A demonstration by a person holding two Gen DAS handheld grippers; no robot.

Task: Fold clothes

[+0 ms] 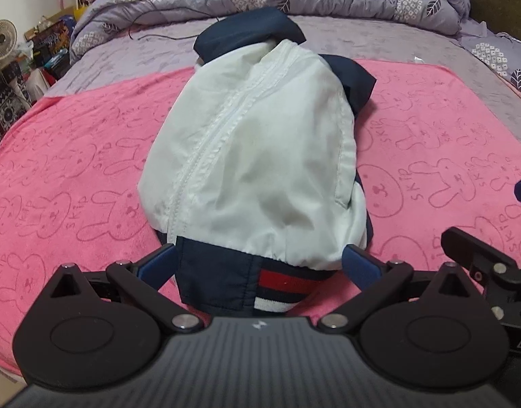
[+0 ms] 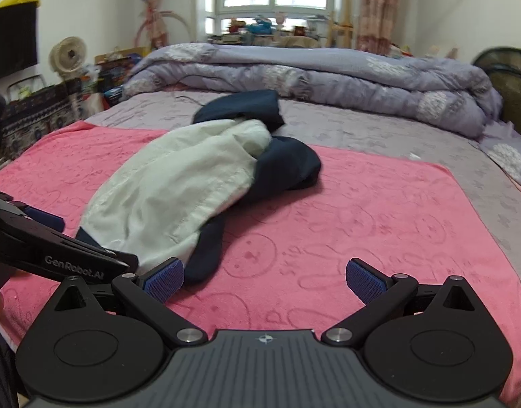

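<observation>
Item: white-and-navy jacket (image 1: 260, 156) on pink towel (image 1: 73, 170); left gripper (image 1: 260, 265) released, straddling striped hem (image 1: 281, 289); right gripper (image 2: 264, 278) released, empty; advised: pinch hem squarely, both layers.

White/navy jacket (image 1: 260, 156), zipped, folded narrow, lies lengthwise on pink towel (image 1: 73, 176).

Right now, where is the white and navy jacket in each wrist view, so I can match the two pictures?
Left wrist view: the jacket fills the centre, its striped hem between the open fingers of the left tool.
Right wrist view: the jacket lies left of centre, beyond the right tool, whose open fingers hold nothing.
Shared landmark: the pink towel under the jacket.
</observation>
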